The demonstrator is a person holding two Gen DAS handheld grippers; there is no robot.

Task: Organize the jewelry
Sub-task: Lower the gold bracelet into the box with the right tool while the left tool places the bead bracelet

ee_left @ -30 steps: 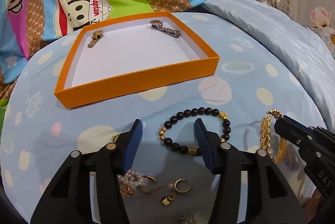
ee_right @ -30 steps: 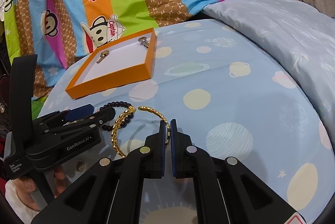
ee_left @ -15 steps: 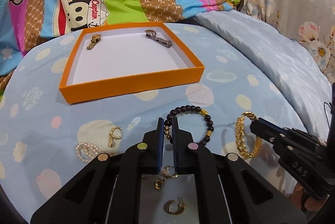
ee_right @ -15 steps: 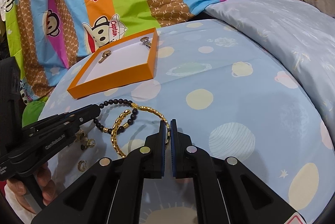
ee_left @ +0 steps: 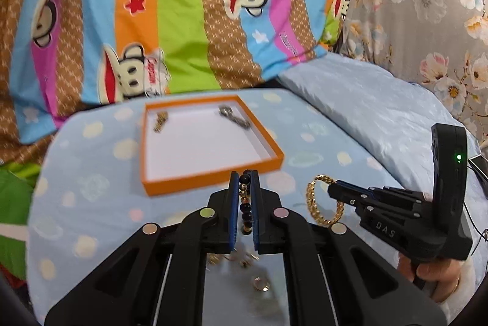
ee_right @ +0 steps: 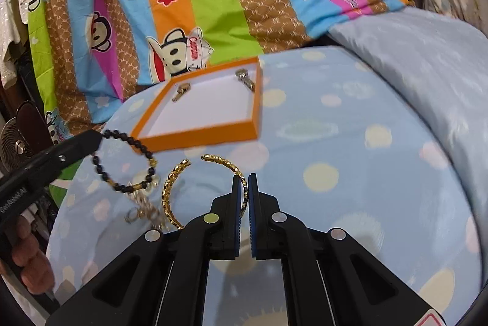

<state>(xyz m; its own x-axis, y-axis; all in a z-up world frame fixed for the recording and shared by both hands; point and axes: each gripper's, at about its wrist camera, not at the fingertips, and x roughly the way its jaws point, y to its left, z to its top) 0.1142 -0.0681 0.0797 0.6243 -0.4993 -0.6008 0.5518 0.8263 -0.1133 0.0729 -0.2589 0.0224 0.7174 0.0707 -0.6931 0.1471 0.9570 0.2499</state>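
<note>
My left gripper [ee_left: 244, 178] is shut on a black bead bracelet [ee_left: 245, 208] and holds it lifted above the bed, just in front of the orange tray [ee_left: 213, 173]; the bracelet hangs as a loop in the right wrist view [ee_right: 125, 161]. My right gripper [ee_right: 244, 182] is shut on a gold chain bracelet [ee_right: 174, 191], also lifted; it shows in the left wrist view [ee_left: 314, 204]. The tray [ee_right: 195, 137] holds a gold watch [ee_left: 160, 120] at its back left and a silver watch [ee_left: 233, 117] at its back right.
Small gold earrings and rings [ee_right: 143, 210] lie on the blue spotted sheet [ee_right: 335, 158] below the bracelets. A striped monkey-print pillow [ee_left: 183, 5] stands behind the tray. A pale blue pillow [ee_left: 366, 106] lies to the right.
My left gripper closed on the black bead bracelet and lifted it toward the tray. My right gripper rose with the gold bracelet still in it.
</note>
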